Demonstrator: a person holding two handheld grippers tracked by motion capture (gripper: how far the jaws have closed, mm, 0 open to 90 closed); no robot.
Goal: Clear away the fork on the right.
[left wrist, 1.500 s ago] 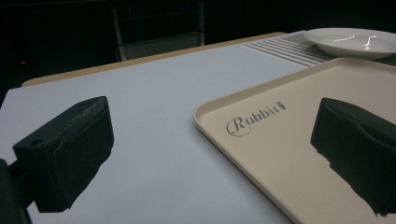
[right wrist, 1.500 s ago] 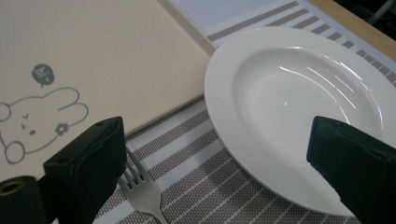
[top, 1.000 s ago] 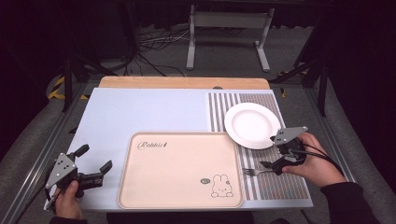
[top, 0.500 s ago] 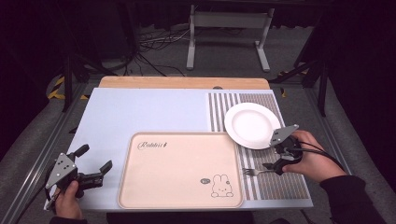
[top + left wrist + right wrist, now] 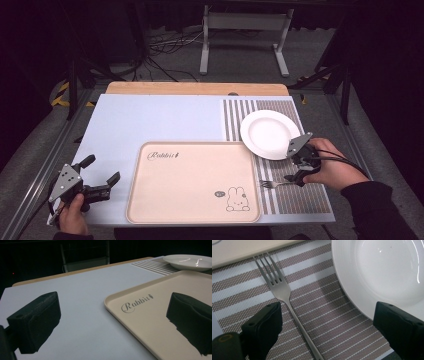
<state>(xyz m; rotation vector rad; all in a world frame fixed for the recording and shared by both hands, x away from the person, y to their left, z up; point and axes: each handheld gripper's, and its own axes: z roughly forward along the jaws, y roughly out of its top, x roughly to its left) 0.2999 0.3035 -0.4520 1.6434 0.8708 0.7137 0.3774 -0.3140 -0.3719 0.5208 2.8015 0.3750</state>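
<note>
A steel fork (image 5: 274, 184) (image 5: 287, 298) lies on the striped placemat (image 5: 300, 197), tines toward the beige tray (image 5: 192, 182) (image 5: 160, 315). A white plate (image 5: 270, 134) (image 5: 384, 272) (image 5: 190, 262) rests on the placemat behind it. My right gripper (image 5: 299, 171) (image 5: 329, 332) stands open just above the fork's handle, one jaw left of the handle and the other over the plate's rim. At the table's front left corner my left gripper (image 5: 102, 176) (image 5: 112, 325) is held open, empty, its far jaw over the tray's edge.
The tray carries a "Rabbit" word and a small rabbit drawing. A pale blue mat (image 5: 160, 120) covers the table, with a wooden strip (image 5: 195, 88) at the back. A metal stand (image 5: 245, 35) and cables sit on the floor beyond.
My right gripper has dropped a little and shifted right, closer over the fork's handle. The left gripper has stayed put.
</note>
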